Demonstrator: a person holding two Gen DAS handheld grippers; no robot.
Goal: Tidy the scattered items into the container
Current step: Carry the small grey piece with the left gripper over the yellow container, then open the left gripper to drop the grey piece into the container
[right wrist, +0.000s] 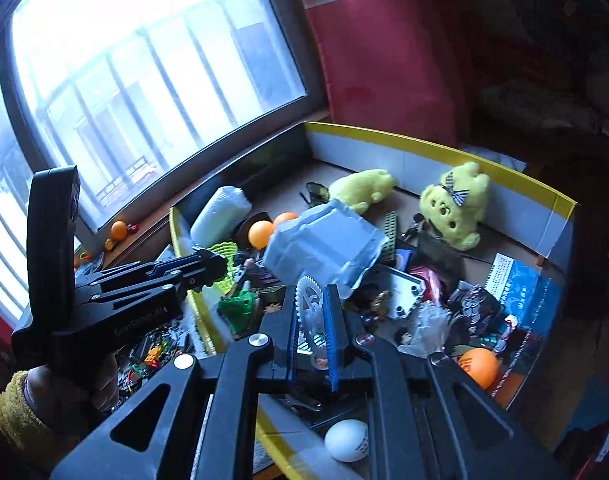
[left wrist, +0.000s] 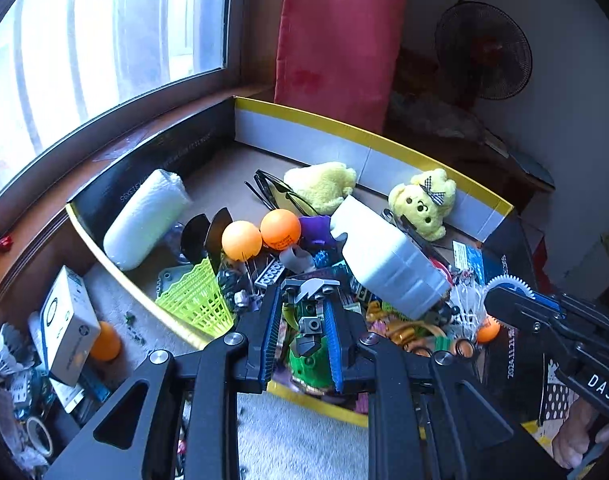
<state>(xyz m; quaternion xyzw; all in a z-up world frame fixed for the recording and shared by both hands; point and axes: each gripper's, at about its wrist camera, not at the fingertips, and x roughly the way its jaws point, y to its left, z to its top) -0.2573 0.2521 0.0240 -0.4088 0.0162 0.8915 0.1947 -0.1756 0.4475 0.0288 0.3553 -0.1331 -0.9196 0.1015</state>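
A wide cardboard box (left wrist: 344, 125) (right wrist: 424, 145) with a yellow rim holds a heap of toys. Both grippers hover over its near side. In the left wrist view my left gripper (left wrist: 306, 300) is shut on a grey, black and green brick-built toy (left wrist: 310, 322), which sits between the blue pads (left wrist: 270, 336). My right gripper (right wrist: 312, 298) is shut on a white gear wheel (right wrist: 309, 308), whose teeth stick up past the fingertips. Each view also catches the other tool: the right gripper (left wrist: 498, 300) with the gear (left wrist: 508, 281), and the left gripper (right wrist: 218, 266).
Inside the box lie a yellow plush bear (left wrist: 422, 204) (right wrist: 456, 204), orange balls (left wrist: 242, 240), a white roll (left wrist: 144, 220), a pale wrapped package (left wrist: 384, 258) and a green basket (left wrist: 196, 300). Outside at left are a small white carton (left wrist: 68, 320) and an orange ball (left wrist: 106, 342).
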